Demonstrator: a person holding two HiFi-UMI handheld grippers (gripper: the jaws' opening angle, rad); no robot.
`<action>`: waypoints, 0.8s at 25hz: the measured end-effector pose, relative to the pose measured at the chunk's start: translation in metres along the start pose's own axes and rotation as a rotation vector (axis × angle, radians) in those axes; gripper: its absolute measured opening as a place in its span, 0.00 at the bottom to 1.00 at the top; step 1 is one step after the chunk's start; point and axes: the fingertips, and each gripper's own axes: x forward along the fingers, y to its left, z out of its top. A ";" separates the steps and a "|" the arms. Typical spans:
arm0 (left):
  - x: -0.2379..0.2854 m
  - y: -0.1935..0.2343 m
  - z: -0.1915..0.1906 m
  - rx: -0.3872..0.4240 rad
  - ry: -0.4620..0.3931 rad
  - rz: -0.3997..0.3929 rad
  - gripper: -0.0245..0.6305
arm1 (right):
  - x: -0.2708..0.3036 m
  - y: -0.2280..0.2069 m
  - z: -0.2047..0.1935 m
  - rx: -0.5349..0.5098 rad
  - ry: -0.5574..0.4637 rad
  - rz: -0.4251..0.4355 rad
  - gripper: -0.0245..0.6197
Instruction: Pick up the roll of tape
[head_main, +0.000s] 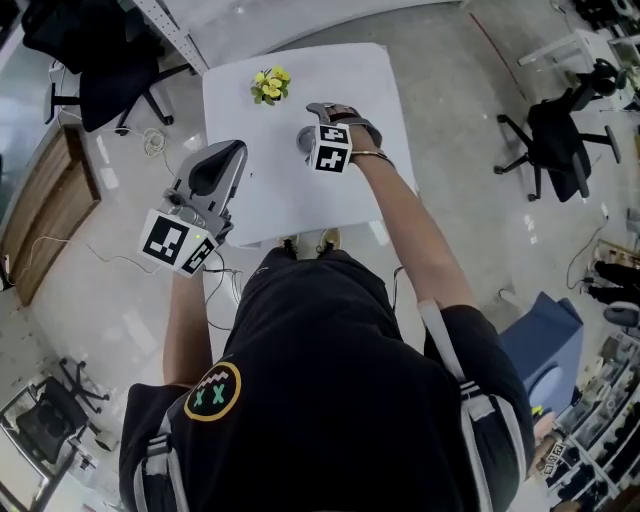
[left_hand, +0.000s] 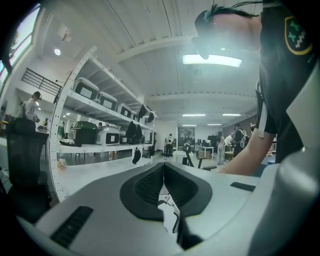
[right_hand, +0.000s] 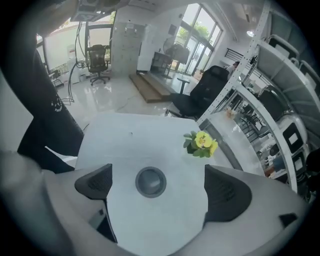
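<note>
While the tape (right_hand: 150, 181) lies ungrasped on the desk (right_hand: 127, 137), the right gripper (right_hand: 159, 189) hovers wide open over it — left gripper (left_hand: 163, 175) closed, empty.

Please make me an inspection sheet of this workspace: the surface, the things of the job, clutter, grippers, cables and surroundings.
Surface: white table, carrying only two things.
Job's things: grey roll of tape, lying flat on the table, untouched.
Clutter: yellow flowers near the far edge, apart from the tape.
Grippers: right gripper open, its jaws on either side of the tape in its own view, not touching it; left gripper shut and empty, held off the table's left side.
Cables: thin cables on the floor left of the table; nothing seen on the table.
Surroundings: black office chairs, shelving, glossy floor.
</note>
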 end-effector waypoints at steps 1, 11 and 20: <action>0.000 0.000 0.000 0.003 0.000 0.004 0.07 | 0.008 0.005 -0.004 -0.010 0.012 0.015 0.96; 0.011 -0.008 0.025 0.073 -0.023 -0.004 0.07 | 0.090 0.058 -0.051 -0.020 0.102 0.161 0.91; 0.011 -0.011 0.026 0.074 0.009 0.013 0.07 | 0.136 0.082 -0.069 0.023 0.163 0.249 0.89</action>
